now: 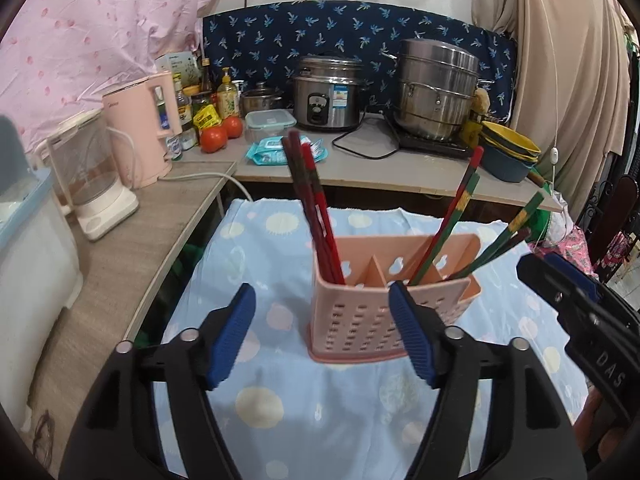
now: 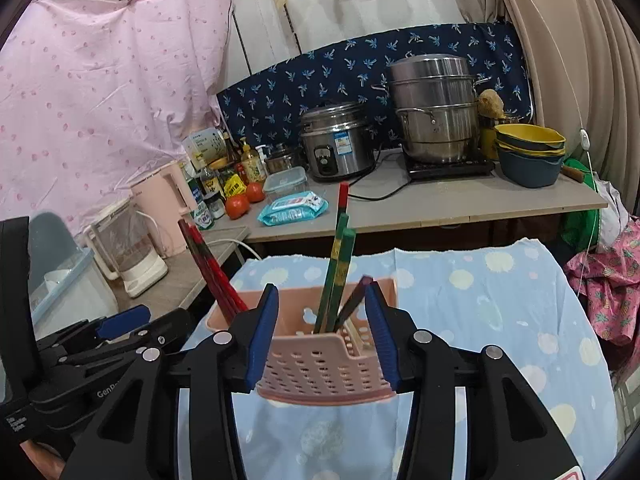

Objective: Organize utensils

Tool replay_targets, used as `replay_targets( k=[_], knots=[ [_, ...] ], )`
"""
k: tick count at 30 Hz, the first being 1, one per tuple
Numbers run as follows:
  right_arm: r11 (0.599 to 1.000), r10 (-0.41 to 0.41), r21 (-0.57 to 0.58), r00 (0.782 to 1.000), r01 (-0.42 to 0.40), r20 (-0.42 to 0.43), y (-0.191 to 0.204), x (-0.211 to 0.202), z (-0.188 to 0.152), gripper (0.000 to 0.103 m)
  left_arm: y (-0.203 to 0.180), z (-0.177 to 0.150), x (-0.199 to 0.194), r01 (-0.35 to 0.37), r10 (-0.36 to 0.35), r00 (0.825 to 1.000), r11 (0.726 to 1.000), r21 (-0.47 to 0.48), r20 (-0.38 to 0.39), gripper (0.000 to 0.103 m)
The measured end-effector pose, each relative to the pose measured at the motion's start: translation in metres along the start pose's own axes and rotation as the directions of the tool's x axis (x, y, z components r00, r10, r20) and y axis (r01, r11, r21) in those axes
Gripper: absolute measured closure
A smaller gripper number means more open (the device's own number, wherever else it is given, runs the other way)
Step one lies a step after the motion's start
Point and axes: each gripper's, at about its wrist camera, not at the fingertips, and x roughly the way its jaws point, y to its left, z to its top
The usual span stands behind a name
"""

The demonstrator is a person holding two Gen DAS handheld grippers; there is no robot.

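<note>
A: How does the left gripper (image 1: 322,334) stand?

B: Its jaws are spread wide. The blue pads (image 1: 234,332) face each other across a broad gap, with nothing clamped between them. The black arms reach forward from the bottom of its own view.

A: And the right gripper (image 2: 322,334)?

B: Also parted, though by less. Its blue pads (image 2: 262,334) stand either side of the near end of the pink basket (image 2: 320,364); whether they press on it I cannot tell.

A: Do the two see one another?

B: Yes. The right gripper shows at the right edge of the left view, and the left gripper at the lower left of the right view, so they sit side by side.
</note>
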Motion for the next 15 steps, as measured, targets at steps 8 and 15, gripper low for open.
replay_targets(
  k=[8, 15],
  knots=[
    [0.998, -0.052, -0.037, 0.995, 0.049, -0.080, 0.004, -0.012, -0.044, 0.052, 0.001, -0.029, -0.009, -0.017, 0.017, 0.999, 1.000, -0.006, -0.034, 0.028],
    [0.995, -0.076, -0.075, 0.992, 0.068, -0.098, 0.012, -0.028, -0.071, 0.039, -0.005, -0.052, -0.019, -0.049, 0.050, 0.998, 0.999, 0.007, -0.031, 0.020]
  ],
)
